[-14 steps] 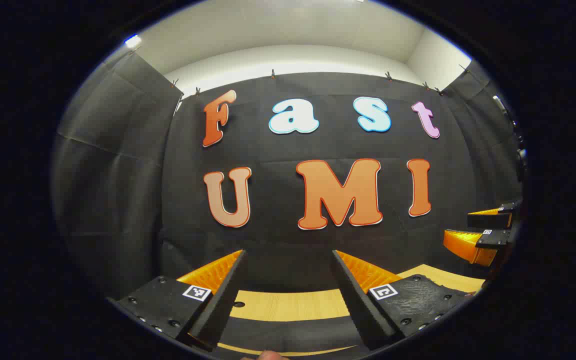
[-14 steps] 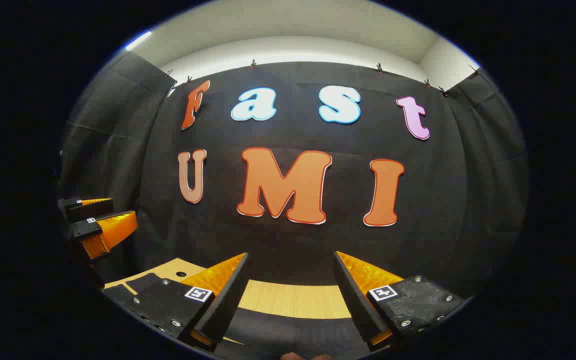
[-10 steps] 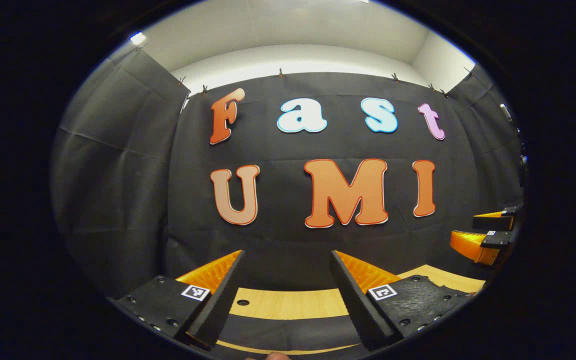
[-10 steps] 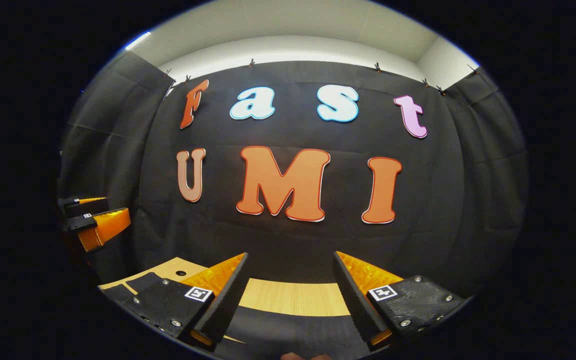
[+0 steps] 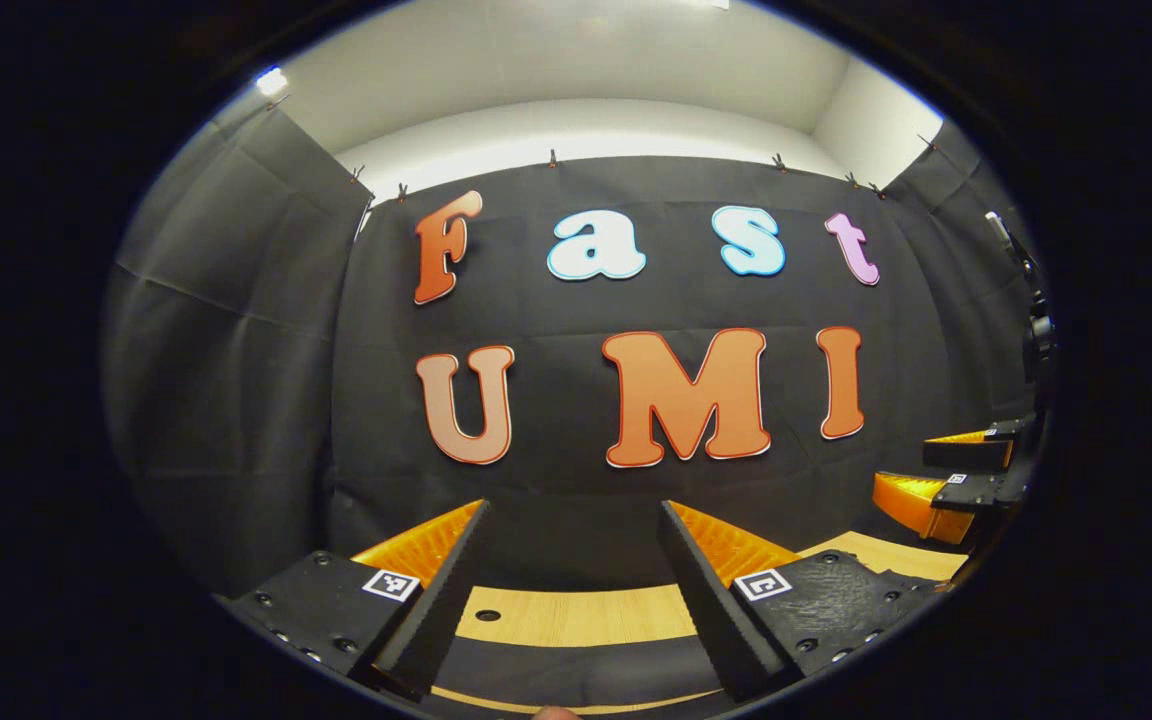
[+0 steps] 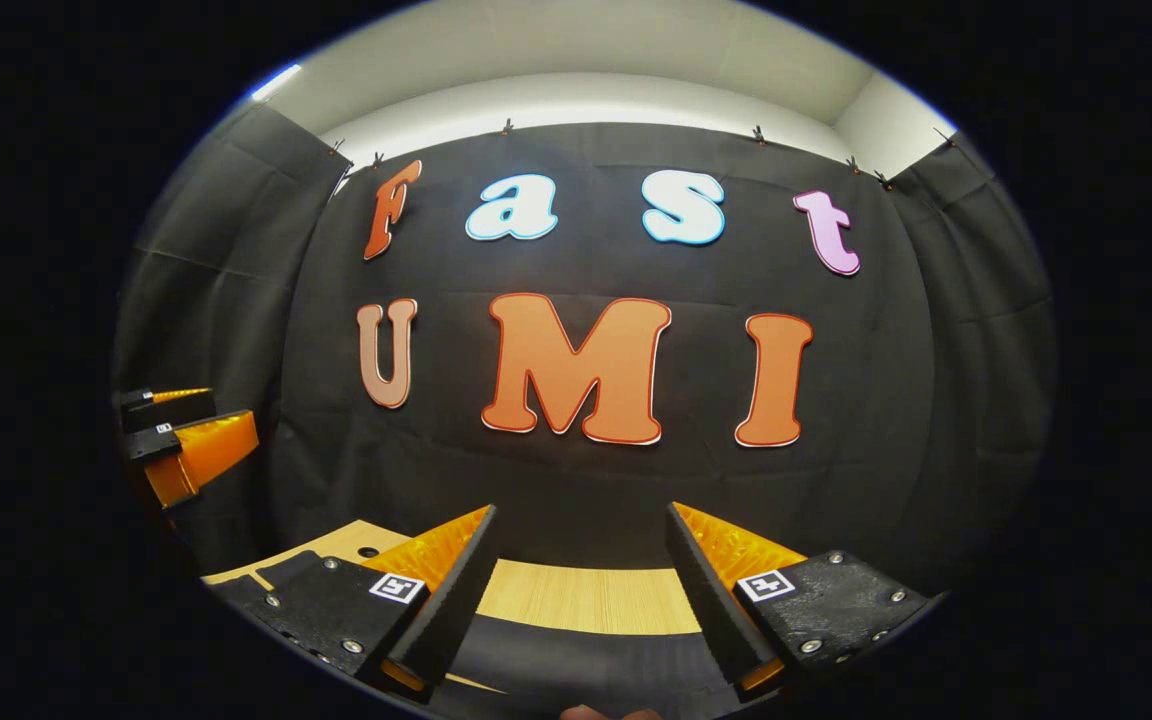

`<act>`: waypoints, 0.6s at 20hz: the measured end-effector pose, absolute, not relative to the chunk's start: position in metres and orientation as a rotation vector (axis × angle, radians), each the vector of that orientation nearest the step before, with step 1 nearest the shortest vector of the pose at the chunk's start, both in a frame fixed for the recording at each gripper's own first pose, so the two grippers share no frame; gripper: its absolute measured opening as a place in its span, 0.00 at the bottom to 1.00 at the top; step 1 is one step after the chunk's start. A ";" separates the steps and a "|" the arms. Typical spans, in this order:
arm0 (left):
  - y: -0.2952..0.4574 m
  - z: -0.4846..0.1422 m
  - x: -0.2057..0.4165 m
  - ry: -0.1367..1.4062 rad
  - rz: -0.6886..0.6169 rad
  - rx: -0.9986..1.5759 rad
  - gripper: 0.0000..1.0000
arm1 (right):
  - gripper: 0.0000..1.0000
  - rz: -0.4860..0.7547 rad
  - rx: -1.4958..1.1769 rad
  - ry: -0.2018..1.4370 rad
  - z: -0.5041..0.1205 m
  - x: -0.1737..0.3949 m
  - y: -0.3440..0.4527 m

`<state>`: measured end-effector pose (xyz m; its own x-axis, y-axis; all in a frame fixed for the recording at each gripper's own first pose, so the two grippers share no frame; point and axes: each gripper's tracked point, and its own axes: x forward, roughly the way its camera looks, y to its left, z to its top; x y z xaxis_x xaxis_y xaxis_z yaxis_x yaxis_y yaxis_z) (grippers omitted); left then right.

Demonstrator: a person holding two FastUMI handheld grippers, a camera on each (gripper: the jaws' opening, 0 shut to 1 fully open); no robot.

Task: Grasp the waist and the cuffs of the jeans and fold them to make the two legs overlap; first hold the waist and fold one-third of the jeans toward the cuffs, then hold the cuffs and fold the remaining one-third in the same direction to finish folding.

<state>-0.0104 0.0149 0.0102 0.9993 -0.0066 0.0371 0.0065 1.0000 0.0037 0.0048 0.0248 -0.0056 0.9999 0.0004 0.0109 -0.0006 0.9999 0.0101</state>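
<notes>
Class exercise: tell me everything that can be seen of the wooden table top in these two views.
The table top looks like pale wood with a fine straight grain. It shows as a narrow band low down, behind the open left gripper, and likewise behind the open right gripper. It lies flat and meets the black cloth wall at its far edge. A small round hole sits in it. Something dark lies across its near part; what it is cannot be told. Neither gripper touches the table.
</notes>
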 end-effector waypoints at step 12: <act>0.100 -0.057 -0.011 0.179 0.203 -0.061 1.00 | 0.98 -0.190 0.031 0.132 -0.054 0.001 -0.053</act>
